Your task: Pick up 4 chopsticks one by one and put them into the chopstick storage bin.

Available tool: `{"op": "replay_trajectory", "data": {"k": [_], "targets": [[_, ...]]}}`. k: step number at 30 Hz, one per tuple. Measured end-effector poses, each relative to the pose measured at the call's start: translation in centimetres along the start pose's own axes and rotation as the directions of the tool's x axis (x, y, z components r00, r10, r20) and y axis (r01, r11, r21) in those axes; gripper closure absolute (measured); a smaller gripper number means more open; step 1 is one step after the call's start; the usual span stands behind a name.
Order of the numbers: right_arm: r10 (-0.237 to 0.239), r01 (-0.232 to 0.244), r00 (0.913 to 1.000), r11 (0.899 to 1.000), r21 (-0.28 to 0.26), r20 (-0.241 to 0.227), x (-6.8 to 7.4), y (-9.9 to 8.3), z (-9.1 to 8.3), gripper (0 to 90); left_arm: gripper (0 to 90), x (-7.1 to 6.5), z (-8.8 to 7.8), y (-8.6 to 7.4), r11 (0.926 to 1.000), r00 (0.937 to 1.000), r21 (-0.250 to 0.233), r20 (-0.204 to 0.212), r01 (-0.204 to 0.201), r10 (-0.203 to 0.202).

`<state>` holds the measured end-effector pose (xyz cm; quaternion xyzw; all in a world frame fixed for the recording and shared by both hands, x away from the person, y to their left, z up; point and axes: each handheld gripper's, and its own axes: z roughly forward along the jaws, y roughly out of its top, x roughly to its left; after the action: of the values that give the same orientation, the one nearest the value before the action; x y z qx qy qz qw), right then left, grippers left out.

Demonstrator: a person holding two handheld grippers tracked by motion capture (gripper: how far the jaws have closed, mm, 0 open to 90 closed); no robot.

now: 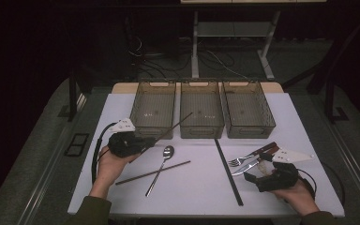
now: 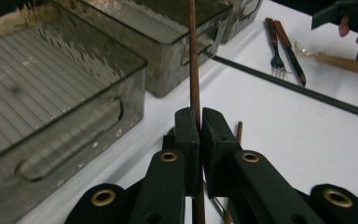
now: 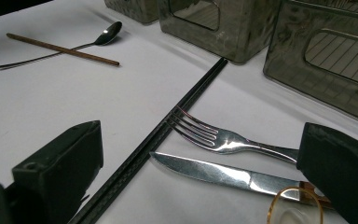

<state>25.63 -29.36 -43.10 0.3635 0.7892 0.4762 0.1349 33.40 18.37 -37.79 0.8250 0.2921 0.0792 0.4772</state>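
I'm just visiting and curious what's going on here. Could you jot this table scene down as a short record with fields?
Left tool: shut on a brown chopstick, lifted and slanting toward the bins
Right tool: open, above the fork and knife
Bins: three clear bins in a row at the far edge, looking empty
On the table: second brown chopstick crossed with a spoon, black chopsticks

- I see a dim room, dark at both upper corners.
- Grey floor [image 1: 37, 140] flanks my white table [image 1: 201, 183].
- A white-legged desk frame [image 1: 229, 42] with tangled cables [image 1: 145, 58] stands at top centre.
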Motion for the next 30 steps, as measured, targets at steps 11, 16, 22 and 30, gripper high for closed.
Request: {"op": "replay_trajectory", "data": {"k": [11,16,22,30], "targets": [[0.001,-0.001,1.0000,1.000,0.000,0.003,-0.1,0.0,0.0,0.5,85.2,1.7,0.0,1.0,0.9992,0.9994,-0.035,-0.028,0.017,-0.018],[0.000,0.000,1.0000,1.000,-0.001,0.002,-0.1,0.0,-0.1,0.5,85.2,2.4,-0.1,1.6,0.9984,0.9988,-0.052,-0.043,0.020,-0.022],[0.001,-0.001,1.0000,1.000,-0.002,0.004,-0.1,0.0,-0.1,0.5,85.2,3.5,0.2,2.6,0.9978,0.9975,-0.060,-0.063,0.029,-0.033],[-0.001,0.001,1.0000,1.000,-0.004,0.004,-0.1,0.0,-0.1,0.5,85.2,5.1,1.0,4.1,0.9968,0.9938,-0.070,-0.101,0.040,-0.047]]}}
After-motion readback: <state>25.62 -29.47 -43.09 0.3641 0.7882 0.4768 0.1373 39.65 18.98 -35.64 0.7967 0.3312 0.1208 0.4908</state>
